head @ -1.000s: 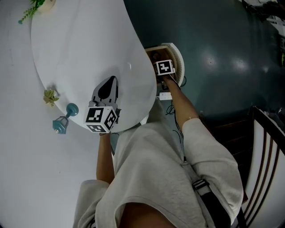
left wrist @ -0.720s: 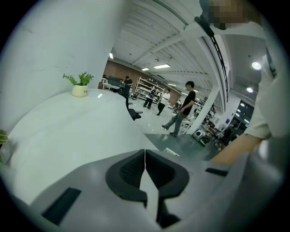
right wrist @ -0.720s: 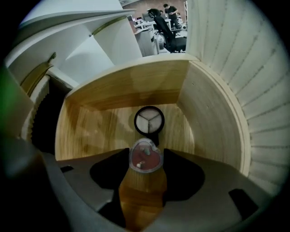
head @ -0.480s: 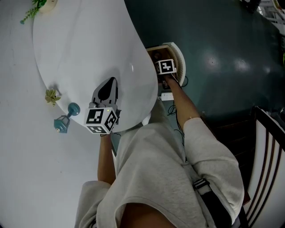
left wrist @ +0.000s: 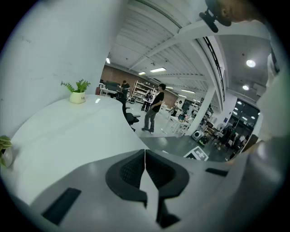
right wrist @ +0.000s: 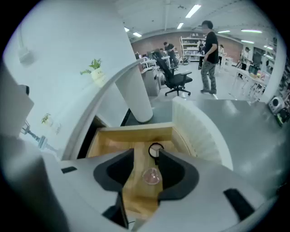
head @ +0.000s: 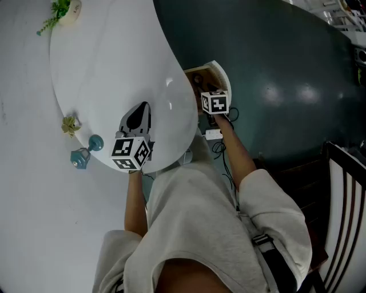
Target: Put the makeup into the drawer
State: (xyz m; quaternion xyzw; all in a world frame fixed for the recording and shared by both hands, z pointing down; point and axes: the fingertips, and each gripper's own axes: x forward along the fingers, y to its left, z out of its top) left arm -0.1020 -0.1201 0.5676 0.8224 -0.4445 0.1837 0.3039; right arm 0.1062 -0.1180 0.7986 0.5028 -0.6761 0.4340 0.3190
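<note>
- The bench [head: 114, 63] was a white, glossy, curved top running from near to far beside a pale wall [head: 23, 200]. A potted plant [head: 62, 8] stood at its far end.
- By the bench's left edge were a teal ornament [head: 84, 153] and, just beside it, a pale sprig [head: 70, 125]. Whether they sat on the bench or the wall could not be told.
- The drawer [right wrist: 131, 132] stood open under the bench's right edge, with a wooden inside and a white ribbed front [right wrist: 199, 131].
- A round, clear pinkish compact [right wrist: 151, 176] lay on the drawer's bottom, with a black-rimmed round piece [right wrist: 156, 149] just beyond it.
- The right claw [right wrist: 146, 156] pointed down over the drawer with its jaws partly apart, having just been closing. The compact showed in the gap, and the pads did not press on it.
- The left claw [left wrist: 144, 155] was over the bench top with its jaws together on nothing.
- The room was an open hall with a dark glossy floor [head: 286, 63], strip lights [right wrist: 195, 10] and far shelving [right wrist: 188, 47]. It held an office chair [right wrist: 177, 80], a standing person [right wrist: 209, 50] and a white pillar [right wrist: 135, 97] under the bench. A slatted chair [head: 343, 194] stood near right.
</note>
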